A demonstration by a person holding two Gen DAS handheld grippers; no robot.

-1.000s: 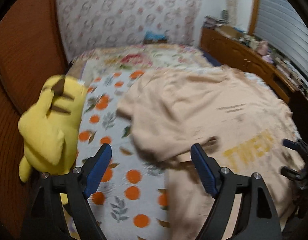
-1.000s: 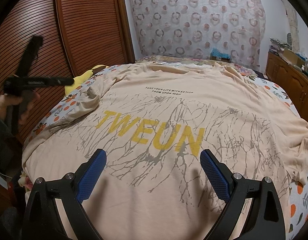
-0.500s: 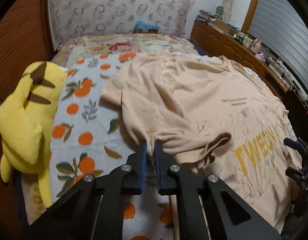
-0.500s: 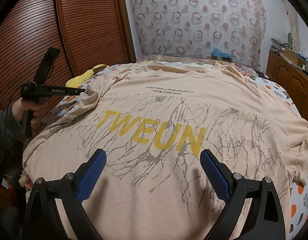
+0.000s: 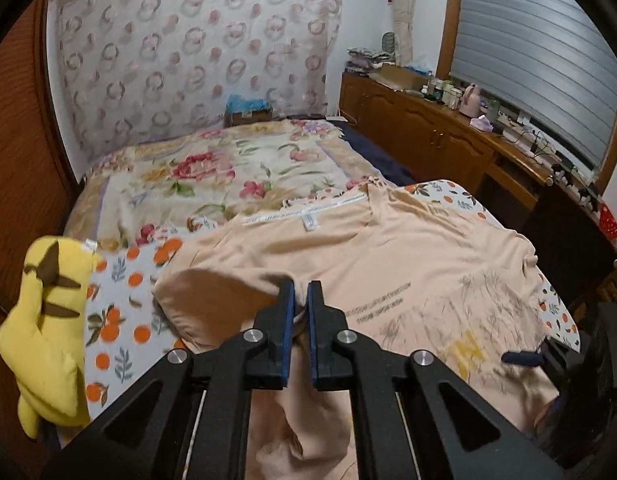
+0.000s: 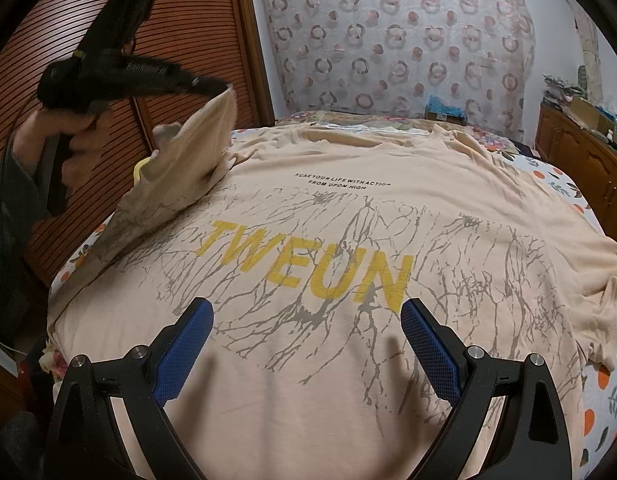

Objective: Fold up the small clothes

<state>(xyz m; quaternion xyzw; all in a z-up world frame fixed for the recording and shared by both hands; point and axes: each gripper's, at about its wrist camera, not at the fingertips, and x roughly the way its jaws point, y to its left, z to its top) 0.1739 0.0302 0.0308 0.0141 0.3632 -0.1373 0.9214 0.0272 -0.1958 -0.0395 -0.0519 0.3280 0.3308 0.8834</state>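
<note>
Now the left tool (image 5: 301, 296) is pinching the T-shirt's (image 6: 348, 208) sleeve (image 6: 196, 148), lifting it; the right tool (image 6: 306, 344) is hovering wide above the hem.

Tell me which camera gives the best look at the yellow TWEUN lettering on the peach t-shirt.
The right wrist view: the yellow TWEUN lettering lies whole and sharp across the spread peach t-shirt, just beyond the open right gripper. The left wrist view shows only a blurred yellow scrap of it, seen aslant near the frame's right side.
</note>
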